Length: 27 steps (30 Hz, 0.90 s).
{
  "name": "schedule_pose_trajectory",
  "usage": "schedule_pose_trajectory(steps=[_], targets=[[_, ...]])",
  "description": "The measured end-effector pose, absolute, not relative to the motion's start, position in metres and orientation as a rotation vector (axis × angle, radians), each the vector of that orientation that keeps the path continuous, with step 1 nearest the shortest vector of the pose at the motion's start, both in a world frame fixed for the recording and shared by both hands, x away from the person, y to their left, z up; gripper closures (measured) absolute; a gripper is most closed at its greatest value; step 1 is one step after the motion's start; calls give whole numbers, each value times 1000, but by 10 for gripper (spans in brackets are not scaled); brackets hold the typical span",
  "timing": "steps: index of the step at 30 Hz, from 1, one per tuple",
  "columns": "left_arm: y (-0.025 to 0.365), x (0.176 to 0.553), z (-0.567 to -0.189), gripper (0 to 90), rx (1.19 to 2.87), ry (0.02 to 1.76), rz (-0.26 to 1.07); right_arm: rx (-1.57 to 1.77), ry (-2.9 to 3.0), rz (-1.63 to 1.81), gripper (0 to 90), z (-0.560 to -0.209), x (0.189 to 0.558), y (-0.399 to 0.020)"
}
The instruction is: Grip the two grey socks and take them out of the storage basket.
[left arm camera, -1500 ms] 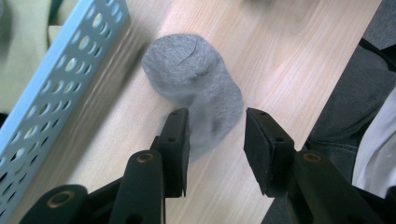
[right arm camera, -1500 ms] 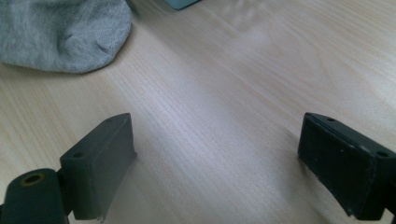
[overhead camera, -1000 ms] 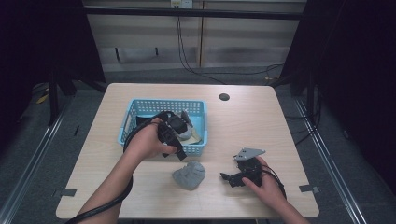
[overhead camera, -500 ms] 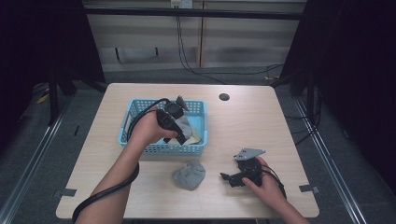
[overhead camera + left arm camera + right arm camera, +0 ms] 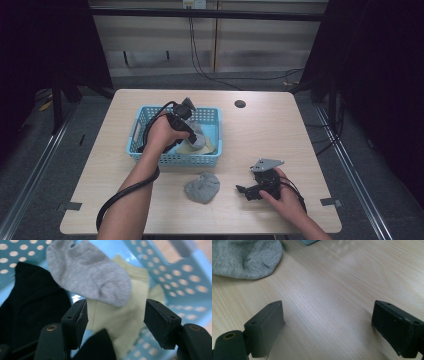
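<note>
Desk: the pale wooden desk [image 5: 280,135] carried everything.
Basket: a light blue perforated plastic basket [image 5: 210,116] sat at the desk's left-centre, holding a grey ankle sock [image 5: 87,272], a pale yellow ribbed sock [image 5: 125,315] beneath it and a black sock [image 5: 32,302] beside them.
Loose sock: a second crumpled grey sock [image 5: 202,187] lay on the desk just in front of the basket.
Left hand-held gripper [image 5: 116,315]: hung over the basket's socks; its jaws had just been opening, stood apart, and pressed on nothing.
Right hand-held gripper [image 5: 327,325]: rested low on the desk near the loose sock, jaws wide apart over bare wood.
</note>
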<state>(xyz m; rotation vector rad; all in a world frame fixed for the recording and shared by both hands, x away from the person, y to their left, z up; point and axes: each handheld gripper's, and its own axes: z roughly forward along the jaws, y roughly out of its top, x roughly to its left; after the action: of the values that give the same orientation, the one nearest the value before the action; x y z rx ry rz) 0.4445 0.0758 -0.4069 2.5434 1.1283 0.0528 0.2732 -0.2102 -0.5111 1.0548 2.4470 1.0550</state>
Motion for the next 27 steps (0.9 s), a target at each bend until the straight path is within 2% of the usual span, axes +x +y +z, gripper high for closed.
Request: schedule_pose_trajectory(steps=[10, 14, 15, 17, 18, 22, 27], targets=[[69, 456, -432, 379, 2526, 1179, 53, 1051, 2446, 1054, 104, -511, 273, -210], [69, 458, -438, 477, 2533, 1208, 38, 1045, 2443, 1054, 104, -511, 273, -210], [70, 458, -439, 548, 2546, 1222, 23, 1044, 2443, 1054, 104, -511, 273, -210], [72, 459, -440, 625, 2551, 1228, 15, 1045, 2443, 1054, 104, -511, 273, -210], [74, 459, -441, 708, 2567, 1245, -13, 1043, 2443, 1054, 104, -511, 273, -210], [80, 459, -439, 892, 2588, 1270, -64, 1048, 2445, 1055, 104, -511, 273, -210], [88, 456, -431, 900, 2606, 1261, -74, 1048, 2446, 1055, 104, -511, 273, -210]])
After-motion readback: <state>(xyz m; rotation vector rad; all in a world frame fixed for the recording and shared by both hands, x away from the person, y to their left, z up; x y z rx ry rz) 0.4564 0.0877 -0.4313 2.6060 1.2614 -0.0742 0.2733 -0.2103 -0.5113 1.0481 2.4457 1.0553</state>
